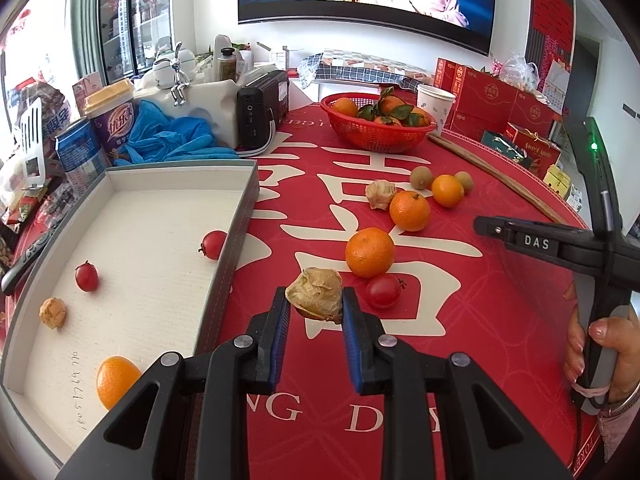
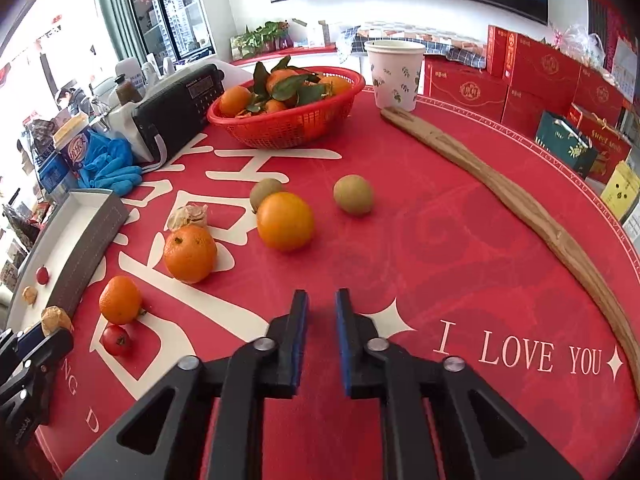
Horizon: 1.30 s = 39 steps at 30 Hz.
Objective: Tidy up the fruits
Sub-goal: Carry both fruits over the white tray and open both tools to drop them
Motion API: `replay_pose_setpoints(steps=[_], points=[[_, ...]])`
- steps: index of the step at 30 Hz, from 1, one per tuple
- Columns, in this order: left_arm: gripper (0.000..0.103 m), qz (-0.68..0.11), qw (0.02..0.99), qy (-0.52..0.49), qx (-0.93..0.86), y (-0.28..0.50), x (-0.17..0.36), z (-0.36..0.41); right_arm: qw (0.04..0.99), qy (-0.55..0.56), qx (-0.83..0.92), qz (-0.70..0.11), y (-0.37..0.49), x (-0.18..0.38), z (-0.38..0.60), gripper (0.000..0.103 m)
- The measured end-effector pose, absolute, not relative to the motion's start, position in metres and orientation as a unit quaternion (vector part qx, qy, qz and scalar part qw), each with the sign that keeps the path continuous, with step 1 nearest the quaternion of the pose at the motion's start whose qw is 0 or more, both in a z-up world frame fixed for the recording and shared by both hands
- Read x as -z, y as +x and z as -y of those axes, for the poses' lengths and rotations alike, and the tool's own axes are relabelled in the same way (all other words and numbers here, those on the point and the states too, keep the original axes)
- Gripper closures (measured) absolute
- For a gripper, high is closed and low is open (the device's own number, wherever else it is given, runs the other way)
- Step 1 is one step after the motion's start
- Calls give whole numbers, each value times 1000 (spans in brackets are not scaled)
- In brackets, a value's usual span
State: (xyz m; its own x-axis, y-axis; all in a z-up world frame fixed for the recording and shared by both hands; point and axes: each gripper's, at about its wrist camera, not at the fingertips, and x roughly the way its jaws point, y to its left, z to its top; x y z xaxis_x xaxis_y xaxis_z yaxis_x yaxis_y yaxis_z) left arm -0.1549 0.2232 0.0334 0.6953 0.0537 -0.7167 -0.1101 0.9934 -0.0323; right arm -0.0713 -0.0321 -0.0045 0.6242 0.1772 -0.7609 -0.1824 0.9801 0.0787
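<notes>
A papery tan husked fruit (image 1: 316,294), perhaps a physalis, sits pinched above the red worktop (image 1: 460,320), beside a cherry tomato (image 1: 383,290) and mandarin (image 1: 369,252).

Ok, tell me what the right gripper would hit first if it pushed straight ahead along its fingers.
Probably nothing at first: the right gripper is empty, jaws slightly apart, facing bare red tablecloth. Farther on, the line runs between the smooth orange and the right kiwi; depth is unclear.

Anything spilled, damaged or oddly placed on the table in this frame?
Nothing spilled or damaged. The only odd item is a long wooden stick lying diagonally on the red tablecloth near the loose fruit; it isn't fruit.
</notes>
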Motion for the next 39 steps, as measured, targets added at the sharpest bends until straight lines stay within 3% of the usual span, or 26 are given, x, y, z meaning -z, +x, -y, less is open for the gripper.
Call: replay_pose_setpoints(steps=[2, 3, 9, 15, 27, 39], points=[[75, -386, 921, -38, -45, -156, -35, -224, 905, 0, -97, -413, -68, 0, 31, 18], [75, -385, 921, -39, -45, -156, -35, -225, 911, 1, -97, -400, -68, -4, 29, 18], [75, -386, 920, -48, -49, -156, -35, -231, 917, -22, -96, -386, -46, -14, 7, 19], [75, -391, 917, -56, -58, -153, -35, -241, 905, -33, -90, -415, -19, 7, -13, 66], [75, -350, 927, -86, -102, -162, -68, -284, 917, -27, -126, -376, -53, -40, -22, 67], [75, -380, 899, -140, -167, -161, -51, -346, 882, -69, -263, -385, -77, -61, -158, 67]])
